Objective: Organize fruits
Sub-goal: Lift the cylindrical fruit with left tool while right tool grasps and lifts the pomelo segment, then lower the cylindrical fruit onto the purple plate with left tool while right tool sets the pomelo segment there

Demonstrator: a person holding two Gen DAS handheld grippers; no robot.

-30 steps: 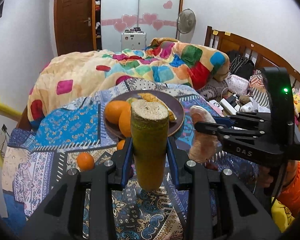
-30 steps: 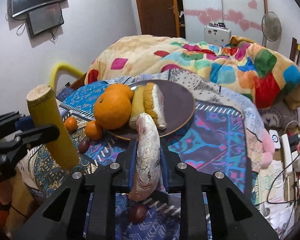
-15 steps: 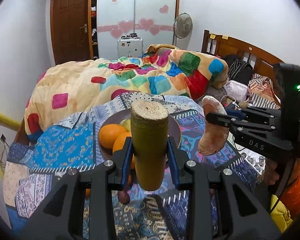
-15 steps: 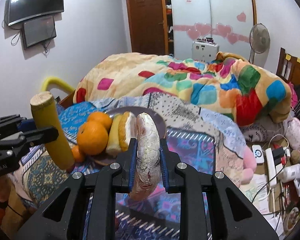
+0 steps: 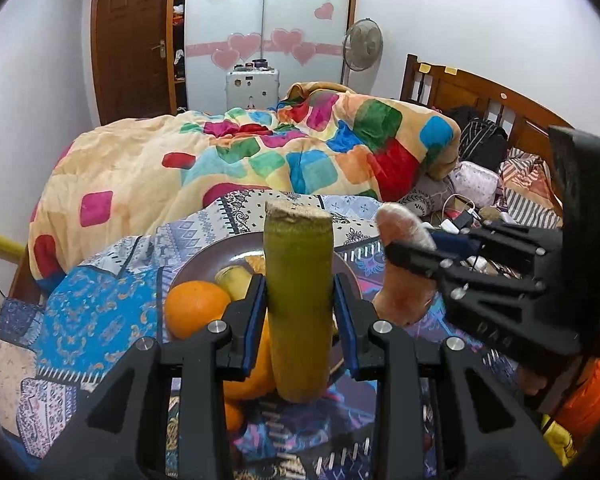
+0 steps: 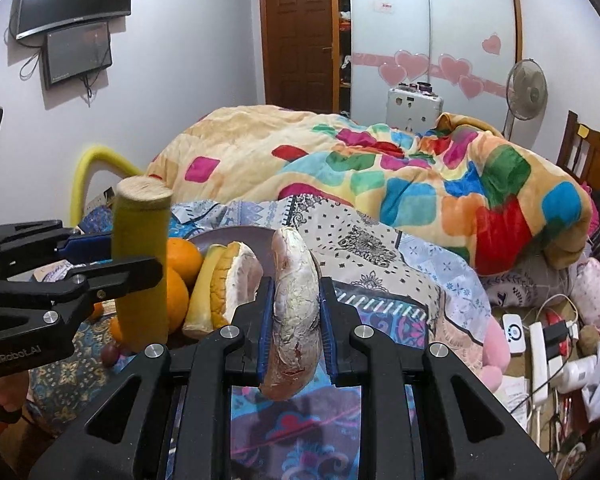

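Note:
My left gripper is shut on an upright yellow-green sugarcane piece, held above the patterned cloth in front of a dark round plate. The plate holds oranges and pomelo wedges. My right gripper is shut on a pale pomelo wedge, raised to the right of the plate. The right gripper shows in the left wrist view, and the left gripper with the sugarcane piece shows in the right wrist view.
A patterned cloth covers the bed. A colourful quilt is heaped behind the plate. Small oranges and a dark round fruit lie on the cloth by the plate. Cables and chargers clutter the right side.
Both grippers have risen and tilted up with their fruit still held; the plate now sits lower and farther in both views.

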